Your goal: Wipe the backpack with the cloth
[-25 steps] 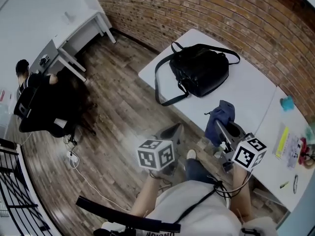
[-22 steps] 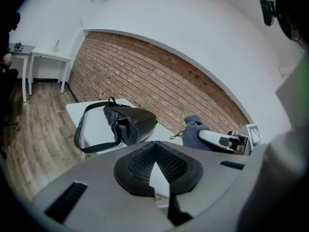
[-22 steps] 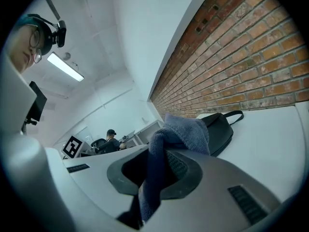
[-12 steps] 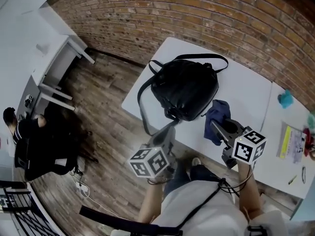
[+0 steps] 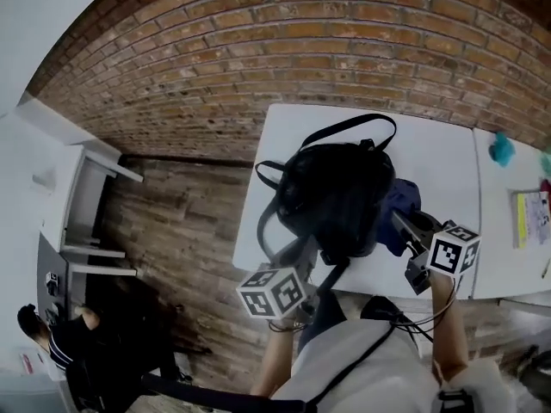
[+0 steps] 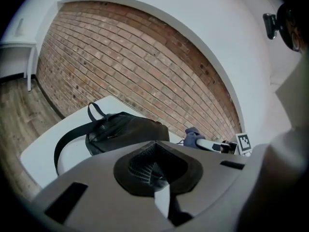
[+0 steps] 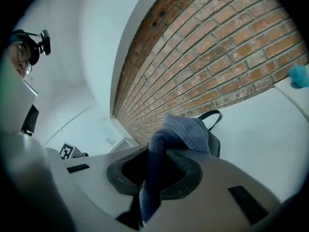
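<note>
A black backpack (image 5: 337, 194) lies on the white table (image 5: 435, 153), its straps trailing over the top and the left edge. My right gripper (image 5: 400, 219) is shut on a blue cloth (image 5: 403, 201), which sits against the backpack's right side. In the right gripper view the cloth (image 7: 179, 133) bulges out of the jaws and hides most of the backpack (image 7: 216, 145). My left gripper (image 5: 300, 248) hangs at the table's near edge, just in front of the backpack, with its jaws together and nothing in them. The left gripper view shows the backpack (image 6: 123, 131) and the cloth (image 6: 192, 138) beyond.
A brick wall (image 5: 301, 50) runs behind the table. A second white table (image 5: 516, 265) adjoins on the right, with a teal object (image 5: 502, 148) and papers (image 5: 527, 217) on it. Wooden floor (image 5: 172, 256), a white desk (image 5: 82, 192) and a seated person (image 5: 60, 351) are at the left.
The head view has swung towards the table. Both grippers have come up to the backpack, and the cloth has moved from the table's near edge to the backpack's right side.
</note>
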### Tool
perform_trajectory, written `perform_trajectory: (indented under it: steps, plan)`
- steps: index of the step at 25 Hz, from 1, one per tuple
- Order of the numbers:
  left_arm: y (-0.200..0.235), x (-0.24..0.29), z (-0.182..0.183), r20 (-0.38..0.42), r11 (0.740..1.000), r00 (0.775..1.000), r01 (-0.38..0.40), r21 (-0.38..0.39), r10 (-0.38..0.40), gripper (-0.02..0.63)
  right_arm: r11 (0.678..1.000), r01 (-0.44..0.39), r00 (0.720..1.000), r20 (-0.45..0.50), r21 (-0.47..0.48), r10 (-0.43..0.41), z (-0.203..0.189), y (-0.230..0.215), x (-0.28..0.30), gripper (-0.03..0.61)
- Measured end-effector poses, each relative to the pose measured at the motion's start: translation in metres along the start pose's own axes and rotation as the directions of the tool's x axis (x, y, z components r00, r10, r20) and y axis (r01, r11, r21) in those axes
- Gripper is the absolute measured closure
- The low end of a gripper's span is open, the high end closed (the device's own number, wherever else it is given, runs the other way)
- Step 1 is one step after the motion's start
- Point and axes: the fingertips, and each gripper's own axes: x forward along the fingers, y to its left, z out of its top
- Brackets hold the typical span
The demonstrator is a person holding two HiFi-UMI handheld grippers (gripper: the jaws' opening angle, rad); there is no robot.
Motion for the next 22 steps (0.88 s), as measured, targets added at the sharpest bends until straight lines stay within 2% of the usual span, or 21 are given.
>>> perform_trajectory:
  steps: [2, 5, 11, 16, 22]
  plan:
    - [0.015, 0.006, 0.007, -0.064, 0.999, 0.997, 0.051, 0.007, -0.05, 0.612, 0.996, 0.088, 0.996, 0.025, 0.026, -0.089, -0.003, -0.004, 0.009, 0.531]
    - [0.029, 0.018, 0.014, -0.153, 0.992, 0.982, 0.12, 0.034, -0.113, 0.612, 0.984, 0.173, 0.981, 0.075, 0.053, -0.177, 0.001, -0.003, 0.021, 0.532]
    - [0.018, 0.049, 0.016, -0.293, 0.96, 0.924, 0.274, 0.062, -0.245, 0.612, 0.938, 0.33, 0.926, 0.159, 0.104, -0.343, 0.009, -0.022, 0.003, 0.532]
    - [0.002, 0.07, 0.014, -0.338, 0.943, 0.902, 0.318, 0.101, -0.268, 0.612, 0.925, 0.369, 0.913, 0.151, 0.088, -0.379, 0.019, -0.051, -0.002, 0.532]
    - [-0.002, 0.069, 0.005, -0.369, 0.948, 0.904, 0.284, 0.143, -0.215, 0.612, 0.926, 0.367, 0.923, 0.091, 0.084, -0.374, 0.022, -0.108, 0.013, 0.532]
